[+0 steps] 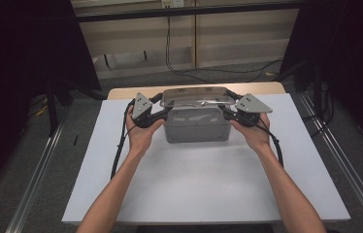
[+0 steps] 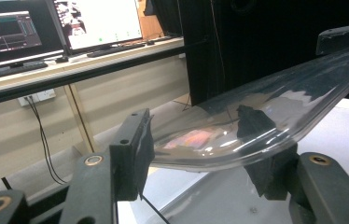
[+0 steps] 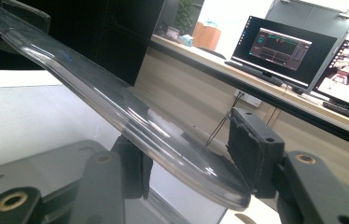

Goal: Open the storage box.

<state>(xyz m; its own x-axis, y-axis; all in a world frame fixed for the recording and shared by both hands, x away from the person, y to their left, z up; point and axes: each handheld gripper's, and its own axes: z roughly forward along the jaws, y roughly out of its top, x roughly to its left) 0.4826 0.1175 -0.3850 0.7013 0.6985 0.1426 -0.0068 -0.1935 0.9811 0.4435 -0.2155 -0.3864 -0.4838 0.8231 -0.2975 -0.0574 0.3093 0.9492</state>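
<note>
The clear plastic lid [image 1: 196,96] sits at the middle of things, lying across the top of a grey box [image 1: 197,125] that stands toward the far side of the white table [image 1: 204,189]. From the high view the lid looks slightly raised or tilted over the box's rim; whether it rests on the box I cannot tell.

In the left gripper view the lid [image 2: 266,121] sweeps in from the upper right as a curved, glossy sheet, and its near rim runs right between the two black jaws. The left gripper [image 2: 200,154] has its jaws partly closed, one pad at the rim's left end, the other under the lid at the right. They look to be pressing on the edge.

On the other side it is a mirror of that. In the right gripper view the lid [image 3: 130,116] slants down from the upper left, its rounded corner ending between the jaws of the right gripper [image 3: 191,163]. Those jaws are partly closed too, one pad beneath the sheet, the other touching the corner from the right.

From above, the left gripper [image 1: 162,112] meets the lid's left end and the right gripper [image 1: 225,111] its right end, a hand behind each, forearms coming up from the near edge. Cables trail back along the table.

Beyond the table stands a desk with monitors [image 3: 282,51].
</note>
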